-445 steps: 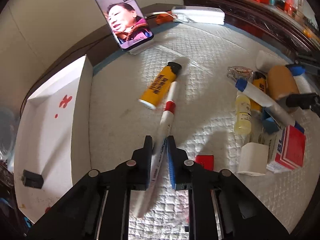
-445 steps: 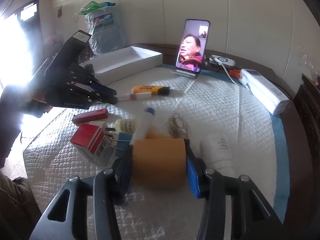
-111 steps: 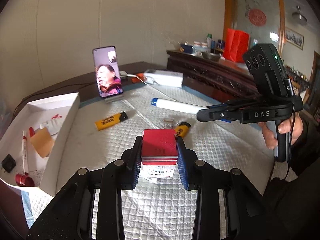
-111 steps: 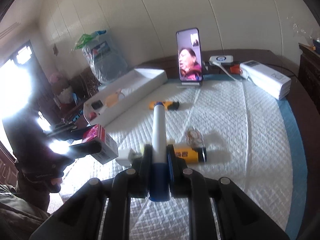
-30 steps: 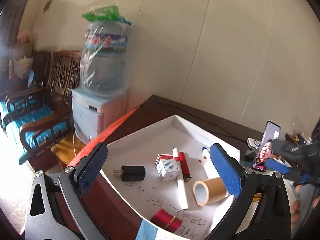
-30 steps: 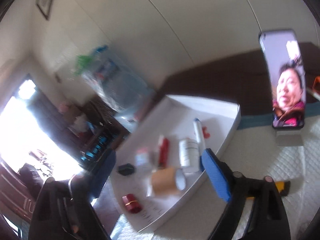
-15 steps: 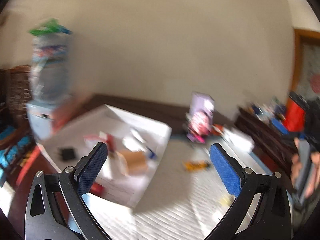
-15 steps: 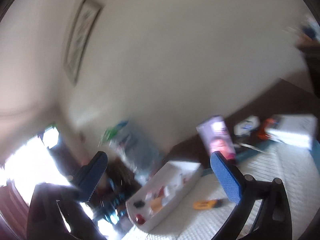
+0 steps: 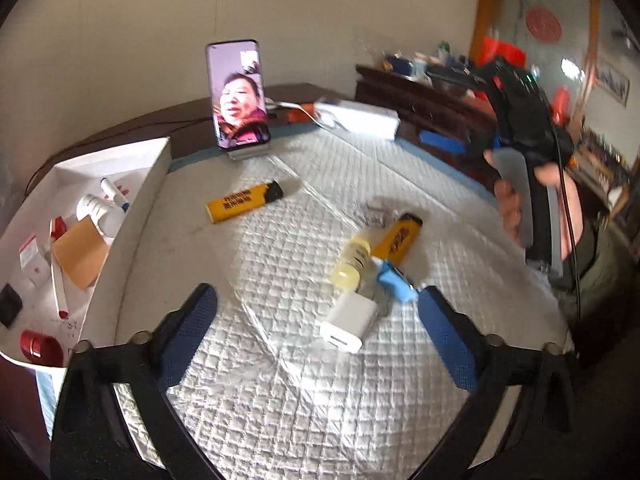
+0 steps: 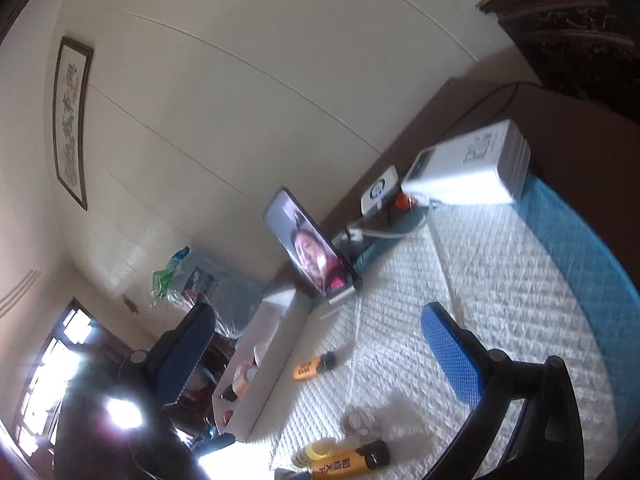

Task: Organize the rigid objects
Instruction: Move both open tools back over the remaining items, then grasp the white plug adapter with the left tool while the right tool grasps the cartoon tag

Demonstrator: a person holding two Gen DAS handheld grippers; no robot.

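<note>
On the white quilt lie a white charger plug [image 9: 350, 322], a small yellow bottle [image 9: 352, 260], a blue clip [image 9: 394, 282], two yellow lighters [image 9: 244, 202] [image 9: 400, 238] and a bunch of metal clips [image 9: 374, 212]. My left gripper [image 9: 316, 336] hovers above the plug. Its jaws are closing but still wide, and the pads touch nothing. My right gripper [image 10: 320, 356] is open and empty, tilted, over the quilt's right part. The white tray [image 9: 160, 168] at the left holds a tape roll [image 9: 78, 254], a white tube, a marker, a red box and other small items.
A phone [image 9: 238, 94] stands on a stand at the quilt's far edge, with a white power bank [image 9: 360, 118] and cables beside it. A dark wooden cabinet [image 9: 432, 100] stands at the right. A hand [image 9: 516, 200] holds the right gripper there.
The left view swung from the tray over to the loose items on the quilt, and its jaws narrowed a little. The right view rolled and dropped toward the quilt.
</note>
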